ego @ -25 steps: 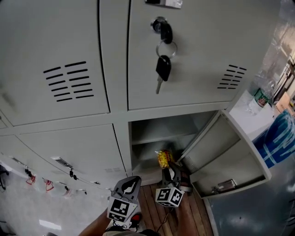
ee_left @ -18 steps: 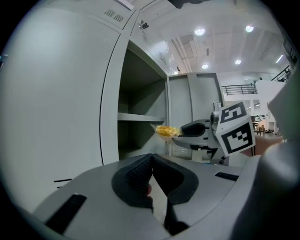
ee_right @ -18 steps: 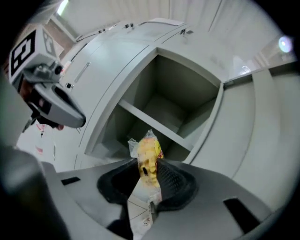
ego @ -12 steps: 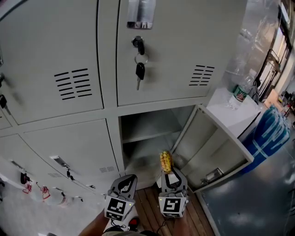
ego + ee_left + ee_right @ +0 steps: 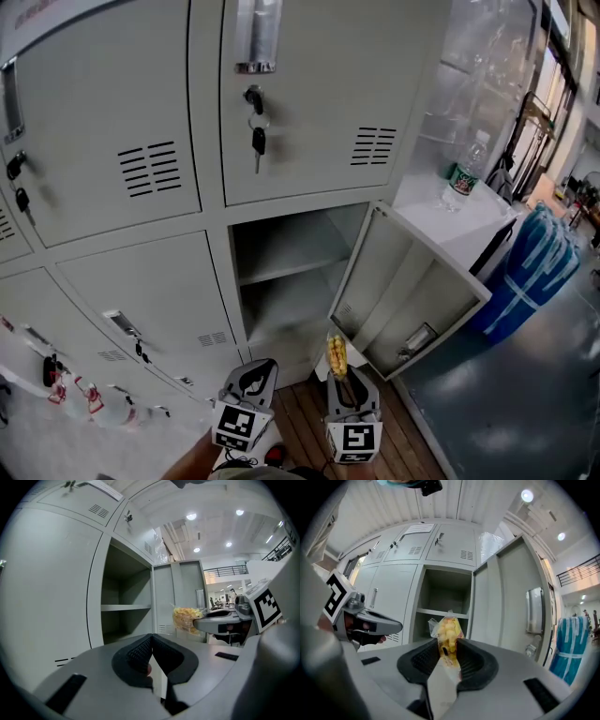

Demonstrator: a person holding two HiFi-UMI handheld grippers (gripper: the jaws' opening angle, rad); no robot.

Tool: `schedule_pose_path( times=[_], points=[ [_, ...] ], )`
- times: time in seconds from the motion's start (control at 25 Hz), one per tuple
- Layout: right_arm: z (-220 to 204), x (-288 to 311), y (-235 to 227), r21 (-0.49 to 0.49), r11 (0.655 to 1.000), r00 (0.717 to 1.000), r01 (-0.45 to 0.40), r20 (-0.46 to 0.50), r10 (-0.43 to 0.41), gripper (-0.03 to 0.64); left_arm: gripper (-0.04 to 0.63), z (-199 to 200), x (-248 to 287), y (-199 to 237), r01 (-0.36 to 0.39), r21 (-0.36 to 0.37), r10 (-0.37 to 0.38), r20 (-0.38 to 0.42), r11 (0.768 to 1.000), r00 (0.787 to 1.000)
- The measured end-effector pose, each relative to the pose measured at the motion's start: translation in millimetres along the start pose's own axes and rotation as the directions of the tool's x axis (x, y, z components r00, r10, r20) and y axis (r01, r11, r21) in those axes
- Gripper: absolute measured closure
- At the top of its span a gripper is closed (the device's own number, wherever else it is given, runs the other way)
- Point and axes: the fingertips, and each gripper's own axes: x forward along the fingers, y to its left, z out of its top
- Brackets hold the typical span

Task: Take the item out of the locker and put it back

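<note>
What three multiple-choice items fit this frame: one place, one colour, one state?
1. Where is the snack bag relative to the open locker?
A. On its shelf
B. Outside it, in the right gripper jaws
C. On the floor beside it

2. What colour are the bag's contents?
A. Blue
B. Yellow
C. Green

3. How is that locker's door?
A. Shut and locked
B. Swung open
C. Taken off

Key:
1 B: the jaws pinch the bag in front of the opening.
2 B: yellow pieces show through the clear wrap.
3 B: the door hangs out to the right on its hinges.
</note>
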Motion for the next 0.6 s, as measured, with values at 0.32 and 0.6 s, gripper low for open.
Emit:
schedule_pose_path(
  times=[0.32,0.6],
  points=[
    [-27,-39,12,0.09,0.996,0.999,0.0,-0.045,0.004,0.502,0.572,-10,-7,-20,0.024,0.002,-0.024,-0.017,1.0,1.0],
    [-24,-45,5,0.08,0.997,0.999,-0.001,-0.037,0.004,0.501,0.574,-11,-8,-33,0.043,0.003,-0.043,-0.032,0.999,0.999]
  ],
)
